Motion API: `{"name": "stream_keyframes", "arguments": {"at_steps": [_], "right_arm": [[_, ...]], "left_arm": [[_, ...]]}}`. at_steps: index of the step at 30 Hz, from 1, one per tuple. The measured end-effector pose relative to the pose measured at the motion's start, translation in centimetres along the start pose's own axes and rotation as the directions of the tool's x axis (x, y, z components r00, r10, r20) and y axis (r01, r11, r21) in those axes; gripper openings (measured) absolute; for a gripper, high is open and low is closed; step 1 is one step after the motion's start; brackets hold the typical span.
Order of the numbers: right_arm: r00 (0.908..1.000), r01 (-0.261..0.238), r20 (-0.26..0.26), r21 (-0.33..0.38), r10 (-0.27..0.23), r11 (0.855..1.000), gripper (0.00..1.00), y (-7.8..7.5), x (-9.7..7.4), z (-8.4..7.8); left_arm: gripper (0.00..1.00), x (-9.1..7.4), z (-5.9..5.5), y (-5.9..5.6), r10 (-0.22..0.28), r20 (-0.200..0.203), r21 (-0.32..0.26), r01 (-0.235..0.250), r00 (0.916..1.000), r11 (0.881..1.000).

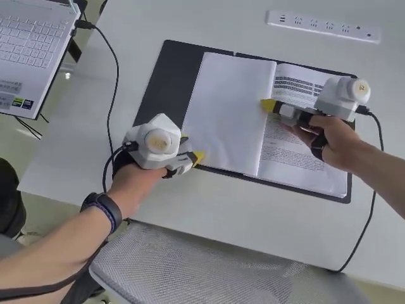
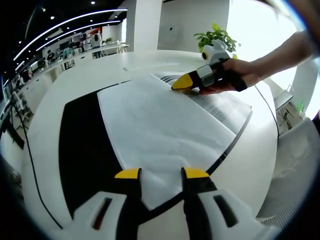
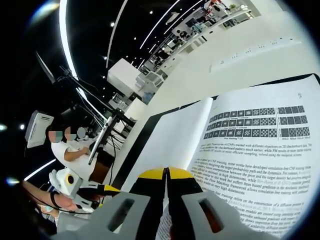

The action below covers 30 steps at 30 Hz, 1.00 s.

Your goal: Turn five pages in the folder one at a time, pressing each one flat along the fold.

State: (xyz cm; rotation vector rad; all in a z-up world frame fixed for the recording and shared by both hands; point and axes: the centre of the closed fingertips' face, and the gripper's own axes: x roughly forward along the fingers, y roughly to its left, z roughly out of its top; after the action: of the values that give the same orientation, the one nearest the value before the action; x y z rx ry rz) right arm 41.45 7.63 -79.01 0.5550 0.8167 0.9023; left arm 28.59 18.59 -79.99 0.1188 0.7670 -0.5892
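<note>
A black folder [image 1: 166, 76] lies open on the white table. A blank white page [image 1: 231, 107] lies turned to the left, and a printed page [image 1: 297, 152] shows on the right. My right gripper [image 1: 268, 104] is shut, with its yellow tips down on the fold between the two pages. In the right gripper view the shut tips [image 3: 165, 172] sit at the edge of the printed page [image 3: 260, 150]. My left gripper [image 2: 162, 175] is open at the near corner of the blank page [image 2: 160, 125], which lies between the jaws. In the head view it [image 1: 197, 157] is at the folder's front edge.
A white laptop [image 1: 28, 44] sits at the far left with a black cable [image 1: 114, 82] running past the folder. A power strip [image 1: 323, 26] lies at the back. A grey mesh chair seat [image 1: 209, 266] is below the table's front edge.
</note>
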Motion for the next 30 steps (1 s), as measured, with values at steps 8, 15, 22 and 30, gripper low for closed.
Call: {"name": "stream_keyframes", "arguments": {"at_steps": [8,15,22,30], "right_arm": [[0.9995,0.012,0.030,0.003,-0.012,1.000,0.00,-0.7,0.6,1.3],[0.9957,-0.005,0.092,0.072,-0.001,0.997,0.00,-2.4,1.4,3.0],[0.9766,0.021,0.209,0.142,-0.050,0.990,0.00,-3.7,2.0,5.8],[0.9575,0.044,0.270,0.213,-0.102,0.976,0.00,-5.0,2.8,7.8]], "left_arm": [[0.30,0.0,0.1,0.0,0.004,0.007,-0.024,-0.004,1.0000,1.000],[0.31,0.0,0.1,0.0,0.000,0.006,-0.028,0.001,1.0000,1.000],[0.29,-0.1,0.2,0.2,-0.005,0.006,-0.033,0.005,1.0000,0.999],[0.31,0.1,0.3,0.1,-0.002,0.011,-0.041,0.002,0.9999,0.999]]}}
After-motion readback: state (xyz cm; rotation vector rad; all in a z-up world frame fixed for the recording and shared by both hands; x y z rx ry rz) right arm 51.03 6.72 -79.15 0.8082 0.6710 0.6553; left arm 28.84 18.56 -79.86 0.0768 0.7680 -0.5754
